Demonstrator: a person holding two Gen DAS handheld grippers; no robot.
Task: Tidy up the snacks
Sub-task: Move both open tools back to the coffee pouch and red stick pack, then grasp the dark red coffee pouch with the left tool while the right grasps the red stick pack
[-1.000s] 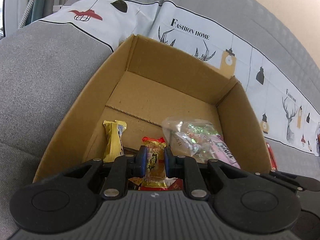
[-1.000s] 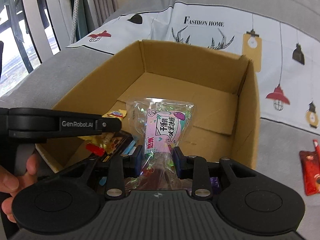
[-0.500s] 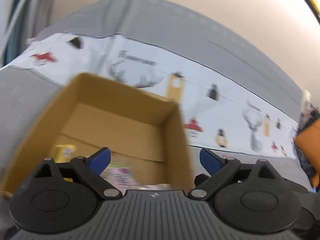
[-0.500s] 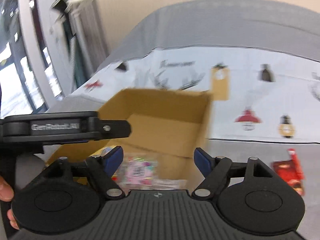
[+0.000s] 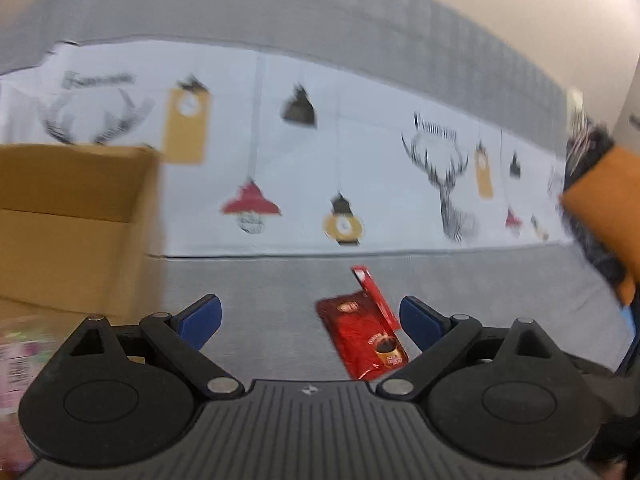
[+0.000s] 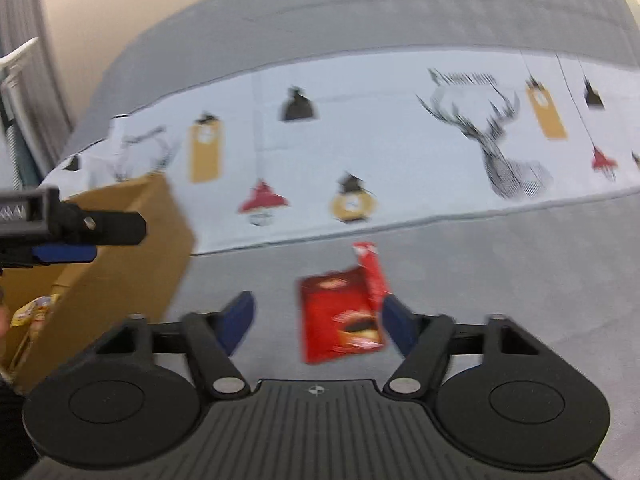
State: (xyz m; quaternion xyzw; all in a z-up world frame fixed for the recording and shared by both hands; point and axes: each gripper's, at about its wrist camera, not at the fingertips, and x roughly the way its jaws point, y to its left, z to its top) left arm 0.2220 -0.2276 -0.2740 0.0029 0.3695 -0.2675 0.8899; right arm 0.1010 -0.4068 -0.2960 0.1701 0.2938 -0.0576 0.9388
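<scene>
The red sachet [image 5: 362, 336] looks like glossy foil or plastic film, catching light, as does the narrow red stick pack [image 5: 374, 294] beside it. The sofa seat [image 5: 280, 280] is matt grey woven cloth, slightly rough. The box [image 5: 76, 216] is plain brown cardboard, dull and unprinted. The printed cover [image 5: 360, 152] appears smooth, matt fabric (blur hides its weave). Each gripper body is matt black ribbed plastic with small shiny metal pins.

This looks like a home living room. A grey fabric sofa [image 5: 460, 280] fills both views, with a plain cream wall [image 6: 160, 0] behind it. A white cloth [image 5: 360, 160] printed with deer heads, hanging lamps and blurred lettering lies draped along its backrest. An orange cushion [image 5: 604, 200] sits at the far right, and a cardboard box [image 5: 60, 220] rests on the seat at left.
</scene>
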